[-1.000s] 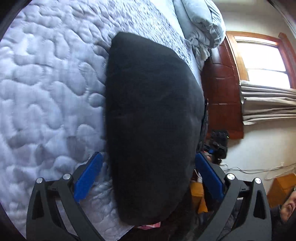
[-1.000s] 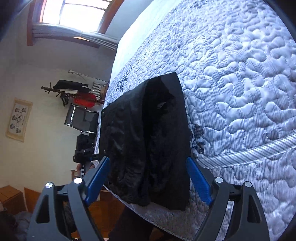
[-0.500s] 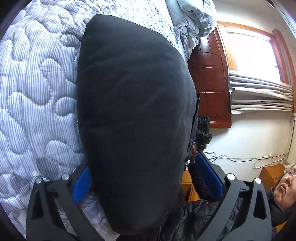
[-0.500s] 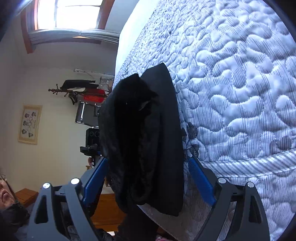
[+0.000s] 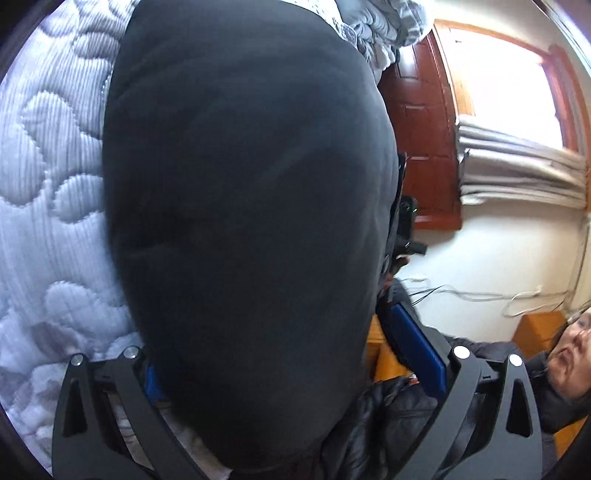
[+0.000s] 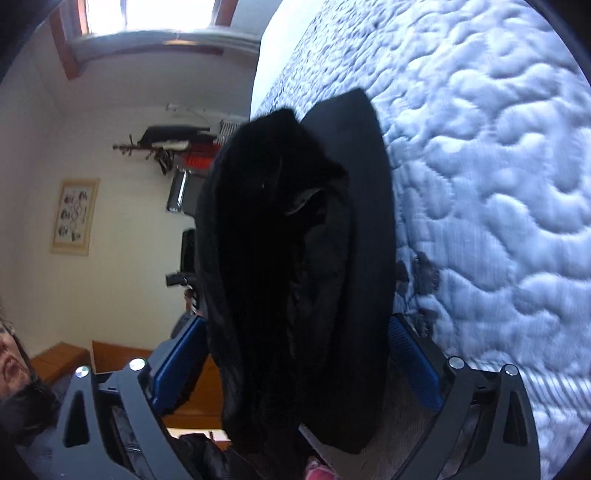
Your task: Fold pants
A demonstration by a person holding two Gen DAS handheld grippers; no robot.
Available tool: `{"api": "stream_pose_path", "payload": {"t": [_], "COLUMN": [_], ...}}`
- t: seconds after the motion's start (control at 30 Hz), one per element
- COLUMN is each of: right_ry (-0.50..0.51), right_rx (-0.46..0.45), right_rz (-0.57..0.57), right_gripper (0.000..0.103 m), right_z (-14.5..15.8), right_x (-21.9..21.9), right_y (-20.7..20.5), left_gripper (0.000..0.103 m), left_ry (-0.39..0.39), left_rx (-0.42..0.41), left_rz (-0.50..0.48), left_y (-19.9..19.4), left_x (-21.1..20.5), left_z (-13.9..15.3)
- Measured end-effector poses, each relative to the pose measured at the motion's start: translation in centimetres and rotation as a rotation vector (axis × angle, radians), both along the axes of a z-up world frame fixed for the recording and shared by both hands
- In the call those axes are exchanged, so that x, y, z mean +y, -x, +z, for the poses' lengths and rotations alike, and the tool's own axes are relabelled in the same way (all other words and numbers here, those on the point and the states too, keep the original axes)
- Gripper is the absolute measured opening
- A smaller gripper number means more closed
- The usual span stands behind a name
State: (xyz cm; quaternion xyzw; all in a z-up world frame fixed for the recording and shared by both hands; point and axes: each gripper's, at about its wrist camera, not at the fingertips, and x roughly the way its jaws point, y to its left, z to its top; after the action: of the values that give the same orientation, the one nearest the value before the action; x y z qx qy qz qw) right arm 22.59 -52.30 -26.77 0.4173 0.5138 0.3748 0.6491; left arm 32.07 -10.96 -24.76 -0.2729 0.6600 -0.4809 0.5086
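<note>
Folded black pants (image 5: 240,184) lie on the quilted bed near its edge and fill the middle of the left wrist view. My left gripper (image 5: 273,343) stands wide around their near end. Its left pad is mostly hidden under the cloth, and its right pad (image 5: 417,350) shows beside the cloth edge. In the right wrist view the pants (image 6: 295,240) show as a thick layered bundle. My right gripper (image 6: 295,325) straddles that end. Its jaws are opening, with the bundle between the blue pads (image 6: 413,362) and not squeezed.
The pale quilted bedspread (image 5: 48,184) (image 6: 498,184) stretches beyond the pants. Bunched bedding (image 5: 380,29) lies at the head, by a red-brown wooden door (image 5: 424,129). A person's dark jacket (image 5: 388,424) is close below. A coat stand (image 6: 166,144) and wooden furniture (image 6: 122,354) stand off the bed.
Both grippers have closed in on the pants, which now look much larger and reach between the fingers. The right jaws stand slightly wider. The left pad has slid under the cloth.
</note>
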Motion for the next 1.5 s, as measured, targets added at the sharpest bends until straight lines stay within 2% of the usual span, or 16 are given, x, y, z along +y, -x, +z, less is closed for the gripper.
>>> {"api": "stream_pose_path", "payload": {"t": [0.07,0.1,0.2,0.3,0.33,0.47,0.53,0.6,0.73,0.83,1.07,1.3,1.5], "right_ry": [0.002,-0.003,0.010,0.016,0.017,-0.002,0.001,0.016,0.042,0.060,0.092,0.116,0.108], "right_rx": [0.008,0.009,-0.006,-0.011,-0.015,-0.030,-0.044,-0.081,-0.146,-0.189,-0.252,-0.294,-0.254], "right_rz": [0.002,0.001,0.015,0.011,0.007,-0.030,-0.043,-0.054,-0.069,-0.072,-0.085,-0.078,-0.059], "right_gripper": [0.100,0.100,0.100,0.098,0.095,0.070,0.062,0.055,0.050,0.047,0.047,0.047,0.047], "right_z": [-0.1,-0.1,0.1,0.3,0.4,1.0,1.7,3.0,5.4,7.3,10.6,13.7,12.7], "right_x": [0.5,0.8,2.1,2.9,2.9,2.6,2.4,2.3,2.3,2.3,1.6,1.4,0.6], "right_y": [-0.5,-0.8,-1.7,-2.1,-2.1,-1.5,-1.1,-0.9,-1.2,-2.0,-4.3,-9.3,-13.7], "left_gripper": [0.100,0.100,0.100,0.100,0.100,0.096,0.077,0.064,0.048,0.040,0.038,0.038,0.039], "left_ry": [0.047,0.045,-0.047,-0.086,-0.082,-0.080,-0.094,-0.068,-0.050,-0.022,0.030,0.028,0.000], "left_rx": [0.032,0.035,-0.006,-0.008,0.000,-0.015,-0.028,-0.035,-0.053,-0.087,-0.138,-0.210,-0.204], "left_rz": [0.026,0.040,0.039,0.065,0.090,0.154,0.179,0.186,0.195,0.204,0.254,0.286,0.307], "left_y": [0.0,0.0,0.5,0.6,0.6,1.0,1.2,1.3,1.2,0.5,-2.3,-5.9,-9.4], "left_x": [-0.2,-0.4,-1.7,-2.2,-2.2,-2.2,-2.1,-2.2,-2.8,-3.2,-3.7,-4.0,-3.9], "left_z": [-0.2,-0.3,-0.1,0.2,0.3,0.7,0.9,1.1,1.4,1.9,3.3,5.7,6.0]}}
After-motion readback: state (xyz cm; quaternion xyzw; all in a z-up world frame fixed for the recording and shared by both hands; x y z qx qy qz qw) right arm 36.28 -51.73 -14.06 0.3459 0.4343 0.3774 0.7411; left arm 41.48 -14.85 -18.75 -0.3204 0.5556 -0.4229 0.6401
